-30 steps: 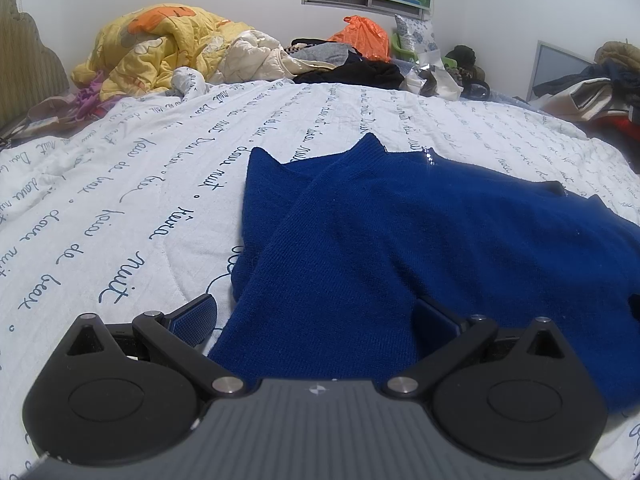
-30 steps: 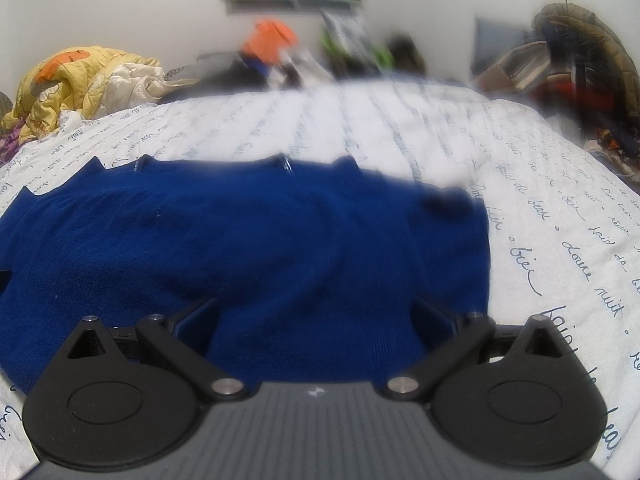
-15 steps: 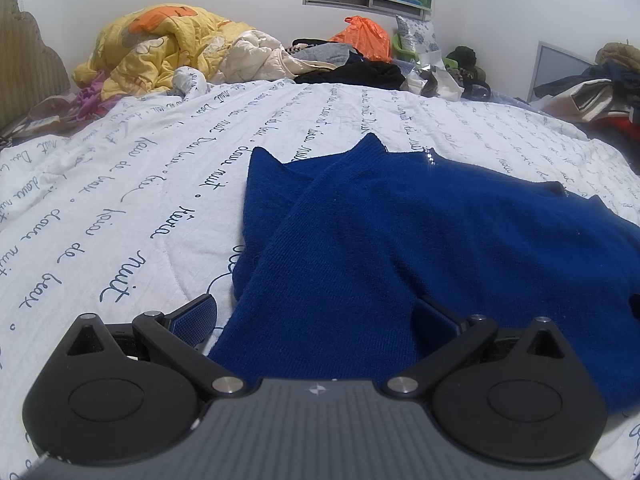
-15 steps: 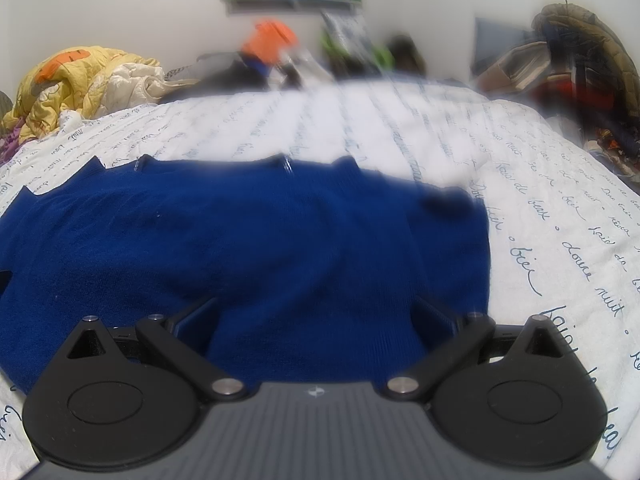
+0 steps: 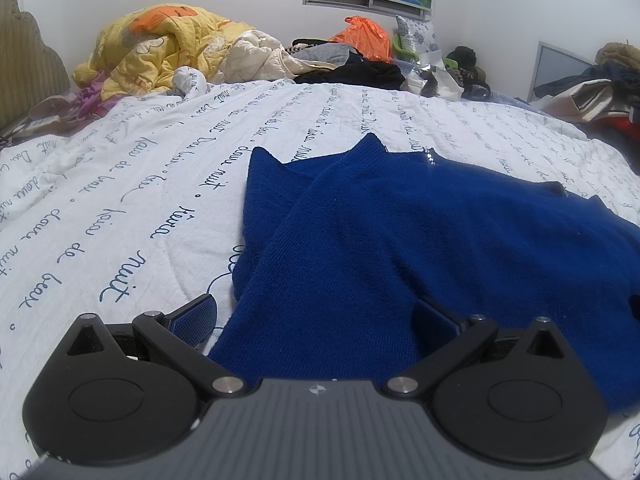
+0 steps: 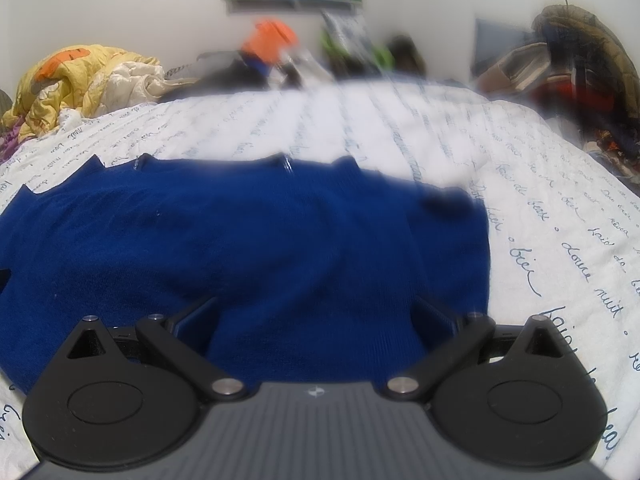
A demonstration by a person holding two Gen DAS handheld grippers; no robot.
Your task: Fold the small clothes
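Blue sweater (image 5: 420,248) lies flat on the bed (image 5: 120,184). Left gripper (image 5: 316,316) and right gripper (image 6: 316,312) rest at its near hem, jaws apart. Step: hem grasp, it appears. Next: clamp both jaws, then fold away from the hem.

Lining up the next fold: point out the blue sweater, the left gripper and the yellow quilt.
blue sweater (image 5: 400,248), left wrist view, middle of the knit.
left gripper (image 5: 314,320), left wrist view, midway between fingertips, over the hem.
yellow quilt (image 5: 160,48), left wrist view, heap's middle.
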